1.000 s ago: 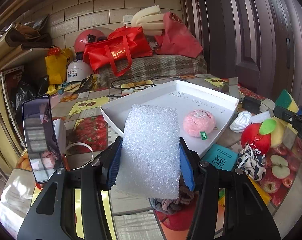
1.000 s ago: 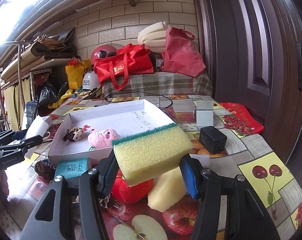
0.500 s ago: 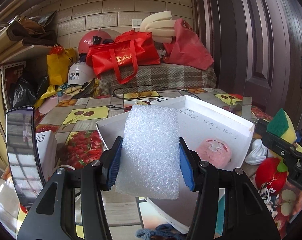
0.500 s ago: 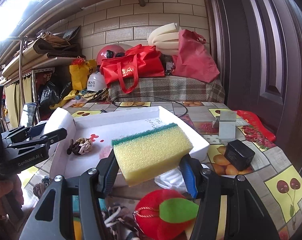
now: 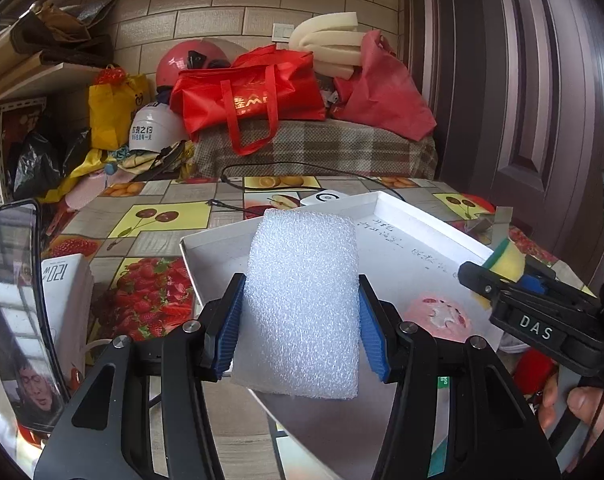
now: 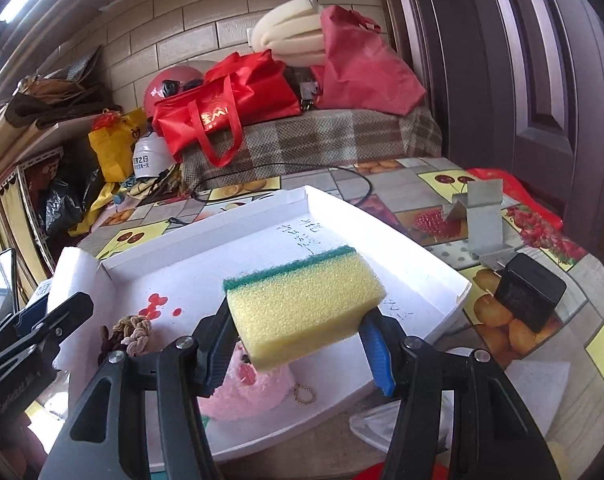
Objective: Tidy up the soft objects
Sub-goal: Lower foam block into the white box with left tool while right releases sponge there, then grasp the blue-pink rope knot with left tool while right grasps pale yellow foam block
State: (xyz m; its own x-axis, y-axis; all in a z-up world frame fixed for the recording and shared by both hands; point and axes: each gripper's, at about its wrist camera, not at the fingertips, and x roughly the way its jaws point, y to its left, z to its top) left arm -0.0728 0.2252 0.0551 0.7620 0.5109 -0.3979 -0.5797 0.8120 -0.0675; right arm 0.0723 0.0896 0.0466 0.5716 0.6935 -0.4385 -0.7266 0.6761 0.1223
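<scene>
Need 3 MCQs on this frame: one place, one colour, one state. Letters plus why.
1. Where is the pink plush toy?
A. in the white tray
B. on the plaid cover
C. in the red bag

2. The sponge scouring layer is:
A. blue
B. green
C. black

3. The left gripper is:
A. open
B. shut, empty
C. shut on the white foam sheet

A: it lies on the tray floor.
B: a green strip tops the yellow body.
C: both fingers press the sheet's sides.
</scene>
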